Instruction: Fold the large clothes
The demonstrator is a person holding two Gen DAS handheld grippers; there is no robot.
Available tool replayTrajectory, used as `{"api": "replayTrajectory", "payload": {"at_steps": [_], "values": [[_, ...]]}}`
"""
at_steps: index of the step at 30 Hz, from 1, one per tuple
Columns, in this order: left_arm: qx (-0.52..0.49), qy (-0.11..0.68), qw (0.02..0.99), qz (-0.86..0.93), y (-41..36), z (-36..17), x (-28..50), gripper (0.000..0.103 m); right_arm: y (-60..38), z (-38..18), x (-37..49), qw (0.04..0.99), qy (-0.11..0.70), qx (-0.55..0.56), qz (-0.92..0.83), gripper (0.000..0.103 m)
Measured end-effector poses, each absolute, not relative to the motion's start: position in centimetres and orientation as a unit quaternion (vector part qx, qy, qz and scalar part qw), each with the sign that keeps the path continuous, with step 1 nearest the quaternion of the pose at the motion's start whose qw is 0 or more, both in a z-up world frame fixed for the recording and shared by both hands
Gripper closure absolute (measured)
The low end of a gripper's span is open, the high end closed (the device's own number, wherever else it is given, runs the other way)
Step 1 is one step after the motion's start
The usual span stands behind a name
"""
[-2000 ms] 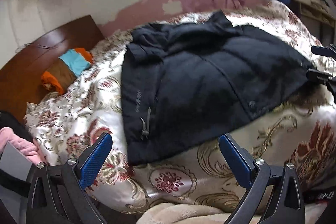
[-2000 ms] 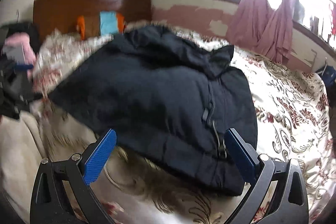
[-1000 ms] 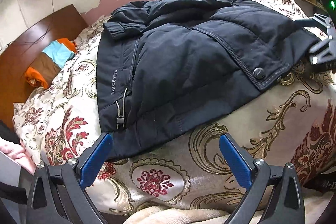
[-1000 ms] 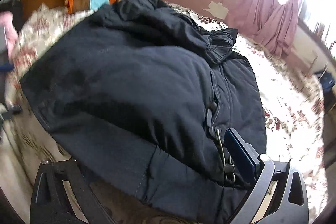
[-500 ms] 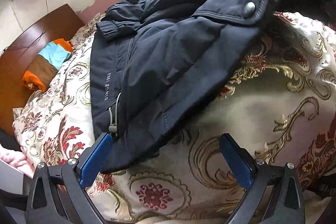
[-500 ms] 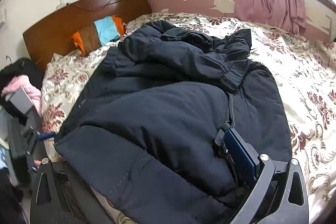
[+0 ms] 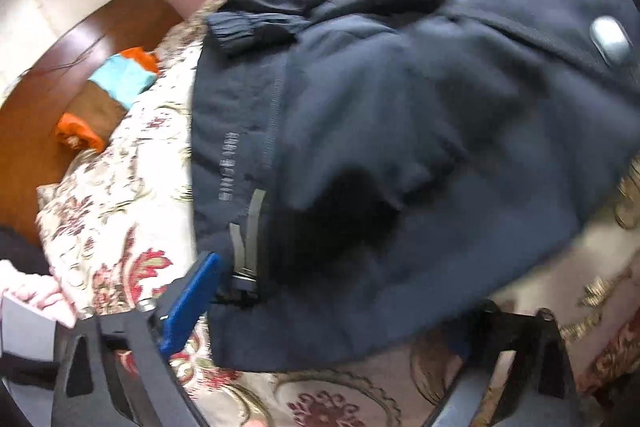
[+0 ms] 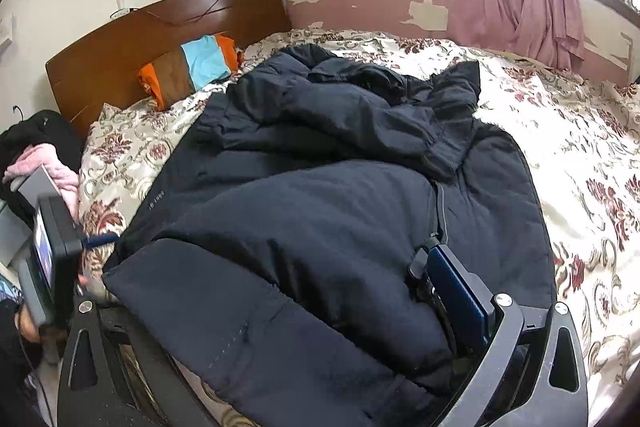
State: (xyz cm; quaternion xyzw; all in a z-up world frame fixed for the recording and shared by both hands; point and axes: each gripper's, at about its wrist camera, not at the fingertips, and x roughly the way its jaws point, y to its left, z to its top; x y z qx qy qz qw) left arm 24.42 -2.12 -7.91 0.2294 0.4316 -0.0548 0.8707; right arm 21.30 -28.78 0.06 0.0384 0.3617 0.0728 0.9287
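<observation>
Right wrist view: right tool [image 8: 320, 311] clenches the dark jacket's [image 8: 320, 187] hem on the floral bedspread [image 8: 580, 147]; left tool [image 7: 328, 311] is closing around its corner; wooden headboard [image 8: 120, 43] beyond.

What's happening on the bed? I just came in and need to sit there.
A person with two handheld grippers is folding a large dark navy padded jacket spread on the floral bedspread. The right gripper holds the jacket's near hem. The left gripper is closing around the hem's other corner, by the drawcord.
</observation>
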Motion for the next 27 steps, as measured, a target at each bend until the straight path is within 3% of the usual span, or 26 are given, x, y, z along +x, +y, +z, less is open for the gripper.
{"api": "replayTrajectory", "payload": {"at_steps": [5,11,15,16,18,21,27], "values": [[0.239,0.406,0.882,-0.013,-1.9,-7.4,24.0,0.016,-28.2,-3.6,19.1,0.924,0.382,-0.019,0.001,0.002],[0.282,0.377,0.882,0.005,-2.9,-7.3,23.2,0.030,-25.6,-6.6,16.7,0.907,0.380,-0.159,-0.084,0.002],[0.272,0.386,0.881,-0.007,-2.7,-7.3,23.2,0.038,-27.3,-6.1,16.8,0.905,0.379,-0.150,-0.122,0.003],[0.269,0.388,0.881,-0.010,-2.6,-7.2,23.2,0.040,-27.8,-6.1,16.8,0.906,0.381,-0.140,-0.122,0.006],[0.266,0.391,0.881,-0.016,-2.7,-7.2,22.9,0.045,-28.7,-5.8,16.8,0.911,0.382,-0.114,-0.109,0.028],[0.265,0.391,0.881,-0.024,-2.9,-7.1,22.6,0.054,-27.9,-5.7,16.4,0.917,0.364,-0.131,-0.098,0.050],[0.278,0.406,0.870,-0.036,-3.6,-7.8,23.1,0.074,-28.0,-4.9,16.1,0.927,0.338,-0.121,-0.107,0.051]]}}
